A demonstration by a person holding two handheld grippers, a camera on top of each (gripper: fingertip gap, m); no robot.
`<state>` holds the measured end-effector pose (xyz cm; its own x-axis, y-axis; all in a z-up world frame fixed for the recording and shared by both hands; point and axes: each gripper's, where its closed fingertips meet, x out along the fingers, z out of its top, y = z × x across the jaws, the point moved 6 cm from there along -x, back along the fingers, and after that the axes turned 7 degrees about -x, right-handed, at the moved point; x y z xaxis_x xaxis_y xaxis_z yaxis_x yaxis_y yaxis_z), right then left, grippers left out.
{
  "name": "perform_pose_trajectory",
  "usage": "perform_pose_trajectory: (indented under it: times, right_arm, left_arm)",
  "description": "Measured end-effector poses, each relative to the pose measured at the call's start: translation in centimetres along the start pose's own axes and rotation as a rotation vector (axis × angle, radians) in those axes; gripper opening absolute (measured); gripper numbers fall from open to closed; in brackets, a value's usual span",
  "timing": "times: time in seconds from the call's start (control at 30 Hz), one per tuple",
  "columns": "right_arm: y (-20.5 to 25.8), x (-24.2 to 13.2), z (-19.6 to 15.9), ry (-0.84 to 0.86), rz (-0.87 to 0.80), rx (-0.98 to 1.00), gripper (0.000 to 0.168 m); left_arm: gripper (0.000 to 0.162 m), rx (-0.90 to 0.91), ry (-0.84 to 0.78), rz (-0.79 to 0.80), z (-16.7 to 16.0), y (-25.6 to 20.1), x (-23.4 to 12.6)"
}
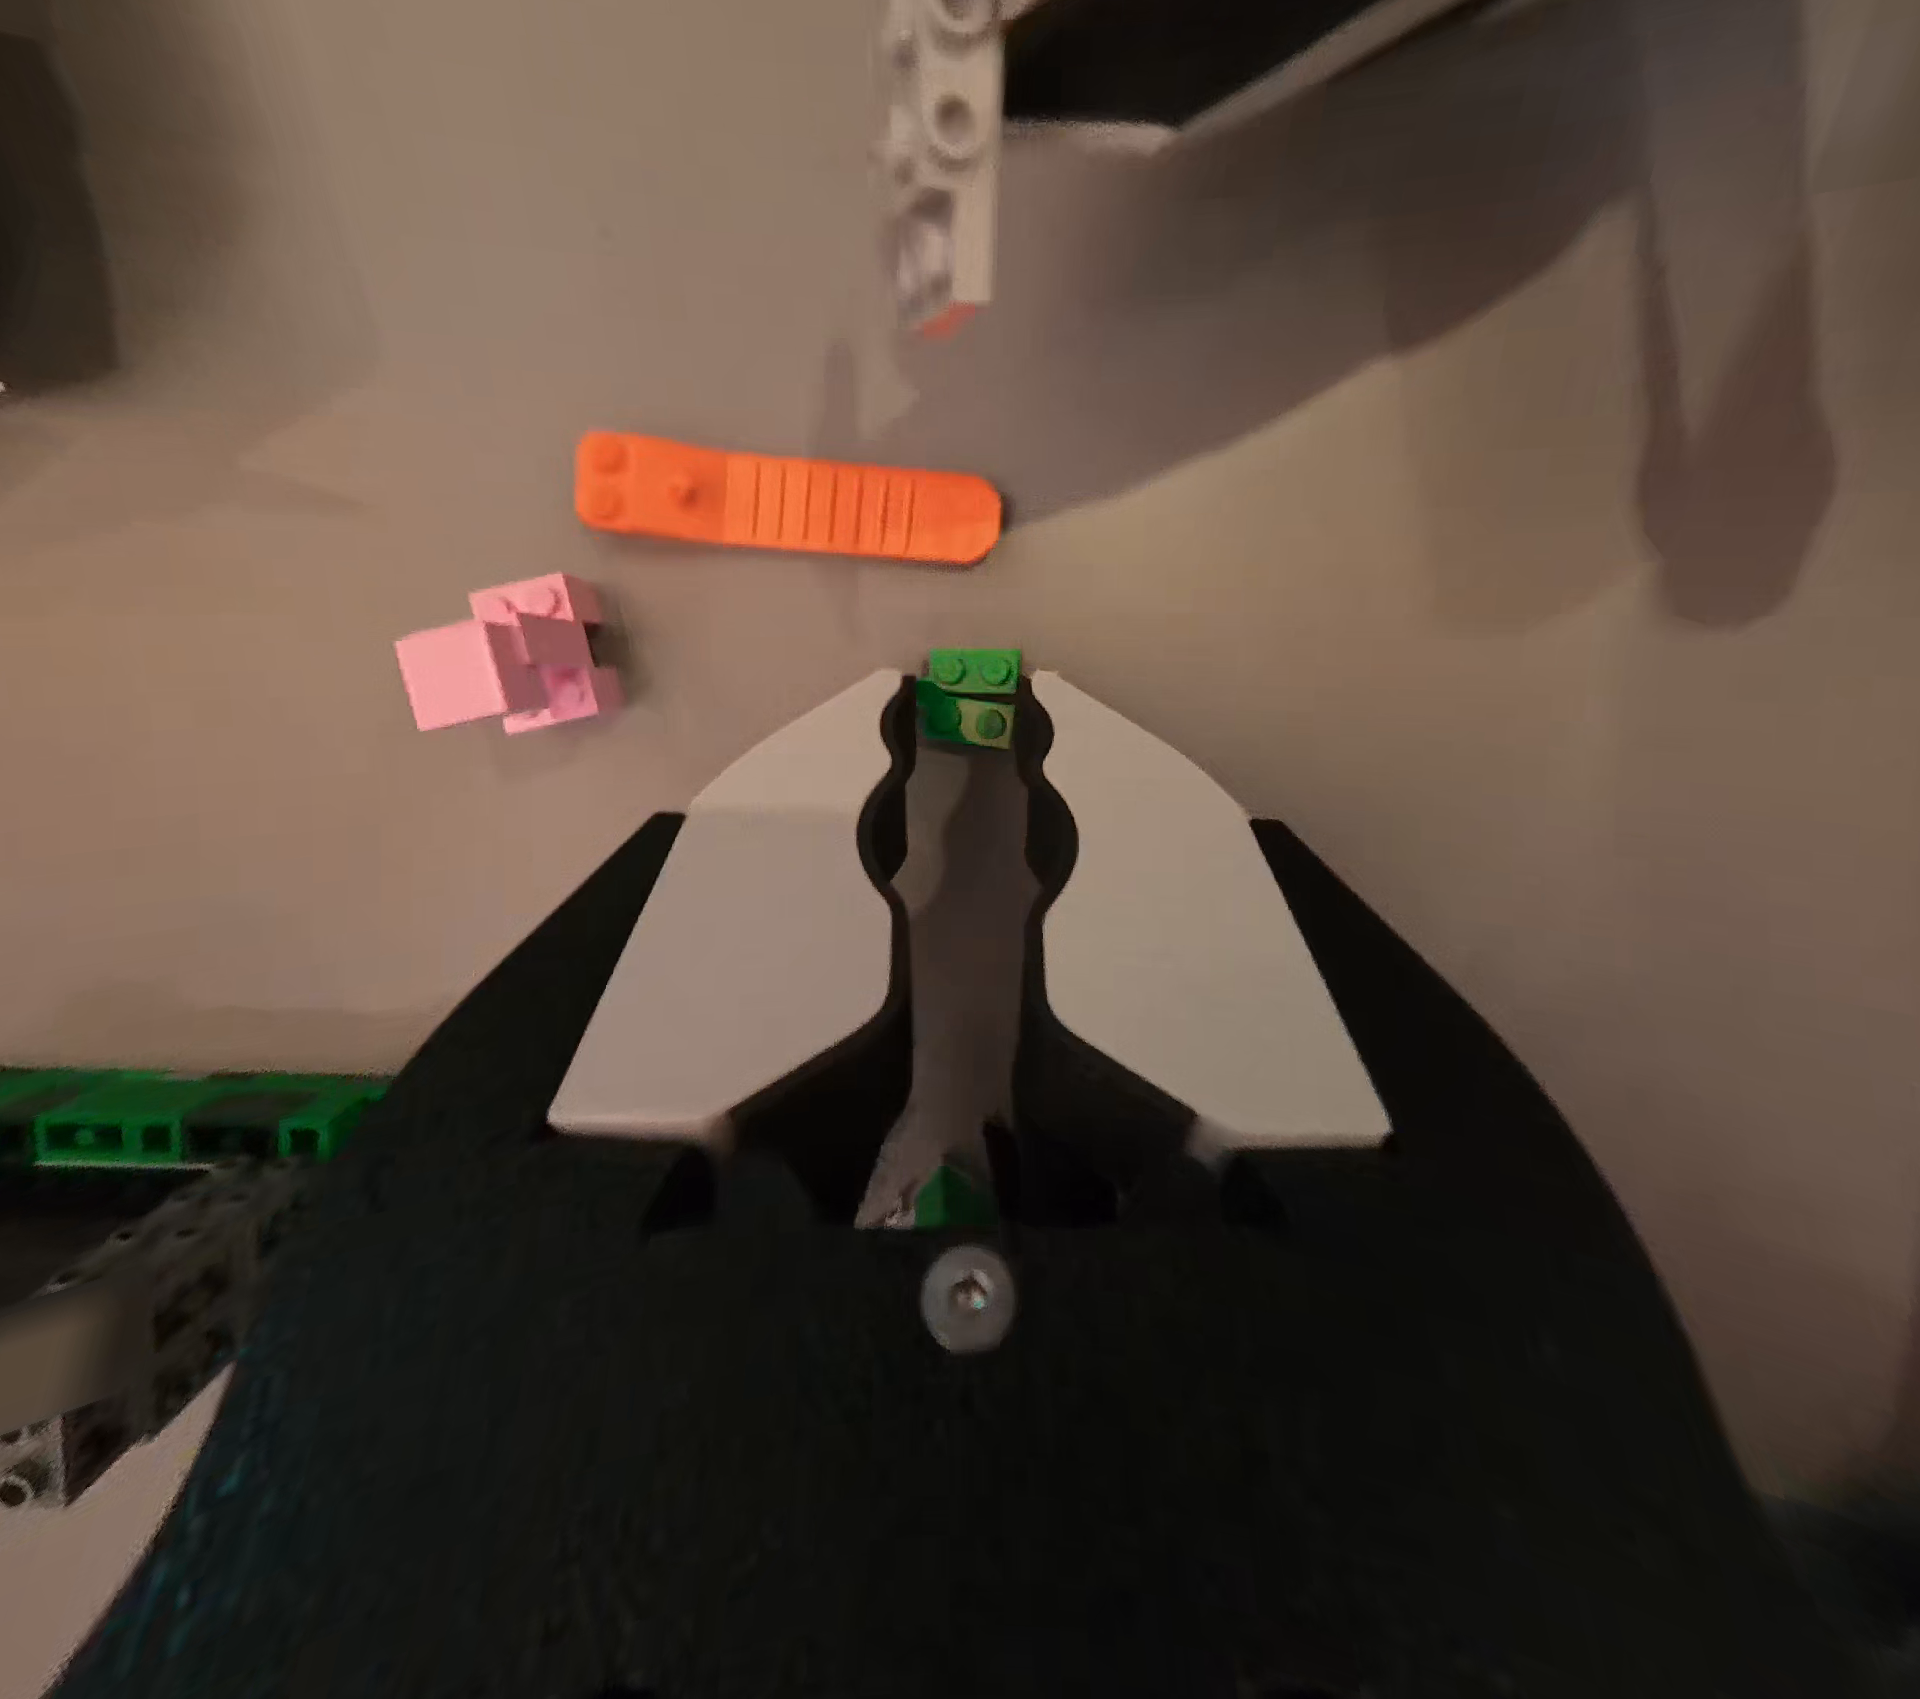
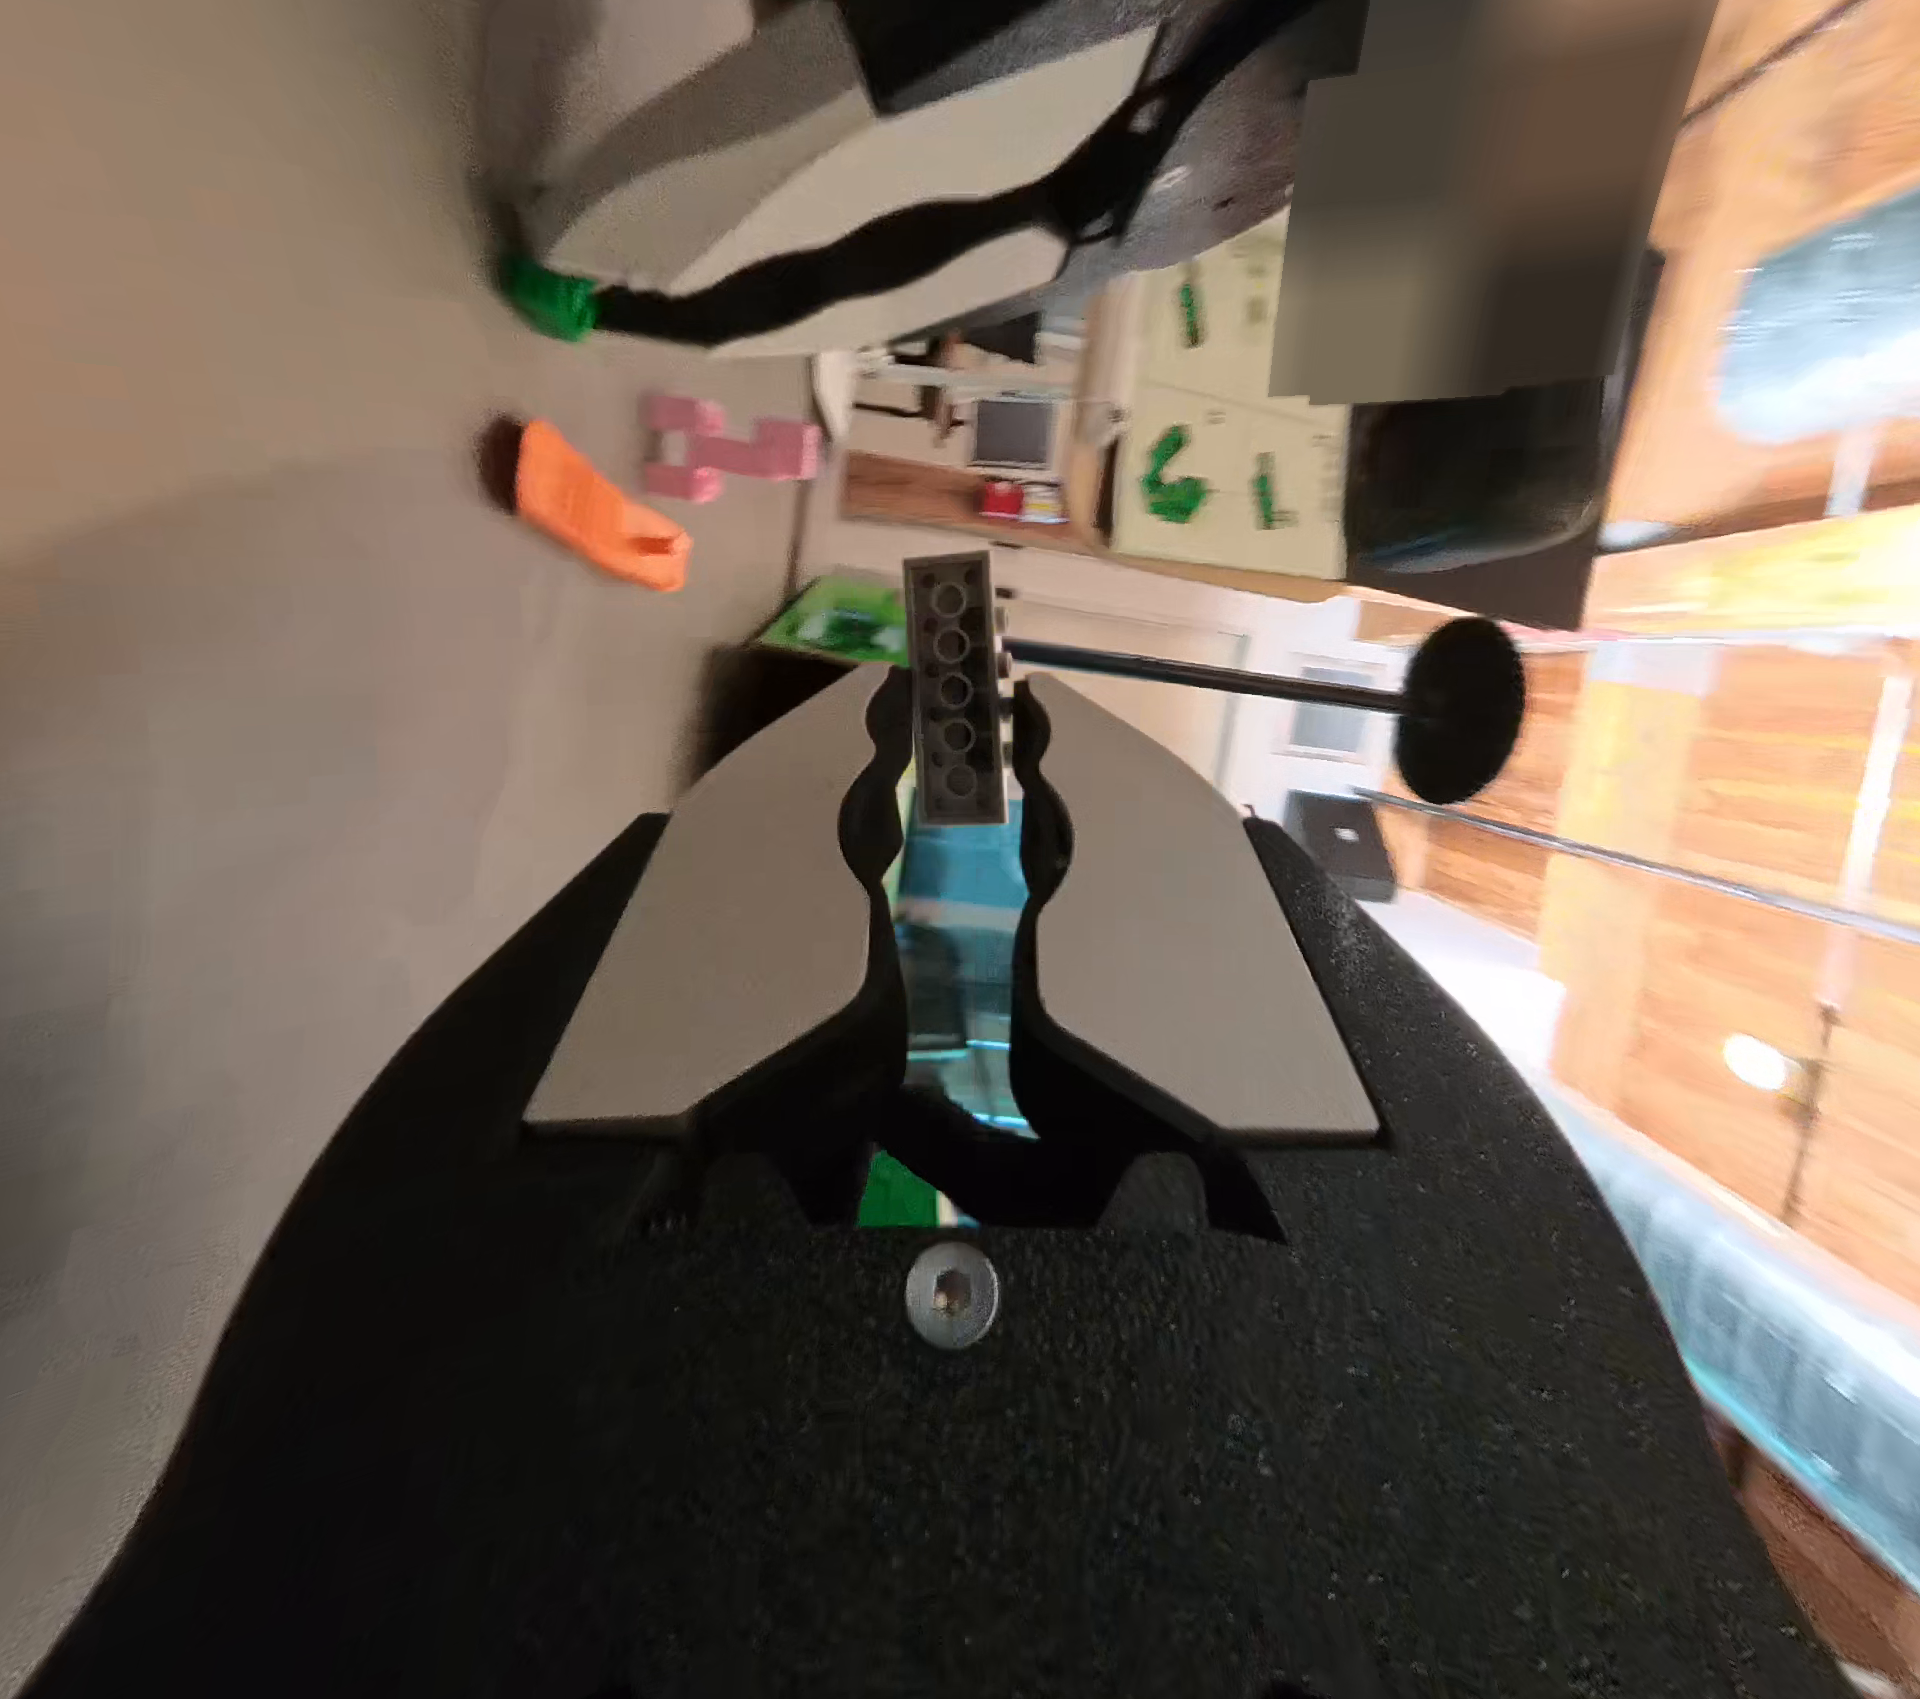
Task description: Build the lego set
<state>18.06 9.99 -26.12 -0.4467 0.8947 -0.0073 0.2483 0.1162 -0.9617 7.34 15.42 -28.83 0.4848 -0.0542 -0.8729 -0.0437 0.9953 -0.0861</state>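
My left gripper [image 1: 971, 693] is shut on a small green stepped brick piece [image 1: 974, 699] held just above the grey table. It also shows in the right wrist view [image 2: 551, 304], with the green piece at its tips. My right gripper [image 2: 956, 704] is shut on a long grey plate [image 2: 954, 693] whose underside faces the camera. That plate also shows in the left wrist view [image 1: 940, 122], hanging from the other gripper's fingers at the top.
An orange brick separator [image 1: 784, 506] lies on the table ahead, also in the right wrist view [image 2: 597, 506]. A pink brick figure [image 1: 509, 662] lies to its left. A green and grey build [image 1: 156, 1130] sits at the left edge. Room furniture shows beyond the table.
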Motion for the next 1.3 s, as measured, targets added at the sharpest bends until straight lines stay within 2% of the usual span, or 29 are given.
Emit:
perform_pose_trajectory:
  times: [0.03,0.2,0.27,0.37,0.47,0.67,0.8,0.97,1.03,1.1,1.23,1.3]
  right_arm:
    - [-0.2,0.0,0.2,-0.001,-0.038,-0.006,0.017]
    - [-0.8,-0.1,0.6,-0.011,-0.128,-0.047,0.018]
    - [-1.1,-0.3,0.7,-0.01,-0.165,-0.068,0.018]
    - [-1.7,-0.5,1.0,-0.012,-0.23,-0.095,0.018]
    - [-2.2,-0.7,1.3,-0.02,-0.273,-0.102,0.018]
    - [-2.5,-0.7,1.5,-0.017,-0.286,-0.123,0.018]
    - [-2.4,-0.7,1.4,-0.02,-0.27,-0.096,0.01]
    - [-1.8,-0.5,0.0,0.011,-0.19,-0.025,0.011]
    - [-0.6,-0.2,-1.3,0.011,-0.017,0.133,0.01]
    - [0.1,0.0,-2.3,-0.035,0.166,0.412,0.016]
    - [-0.9,-0.6,-2.4,-0.333,0.556,1.028,0.033]
    - [-1.7,-0.7,-2.0,-0.49,0.712,1.206,0.042]
  left_arm:
    - [0.018,-0.017,-0.016,-0.031,0.1,-0.2,-0.1]
    - [0.018,-0.092,-0.091,-0.165,0.1,-0.5,-1.2]
    - [0.025,-0.115,-0.229,-0.236,0.9,-0.6,-2.5]
    - [0.042,-0.202,-0.476,-0.452,2.4,-1.0,-4.8]
    - [0.045,-0.249,-0.558,-0.582,3.0,-1.4,-5.7]
    - [0.019,-0.228,-0.554,-0.597,3.7,-2.1,-5.3]
    - [0.018,-0.208,-0.573,-0.514,3.6,-1.6,-5.2]
    - [0.018,-0.178,-0.555,-0.4,3.1,-0.9,-5.3]
    - [0.018,-0.135,-0.502,-0.28,2.7,-0.5,-4.9]
    - [0.018,-0.054,-0.428,-0.157,2.2,-0.3,-4.2]
    - [0.018,0.155,-0.309,-0.026,2.0,-1.2,-2.9]
    - [0.017,0.281,-0.271,-0.014,2.1,-2.2,-2.4]
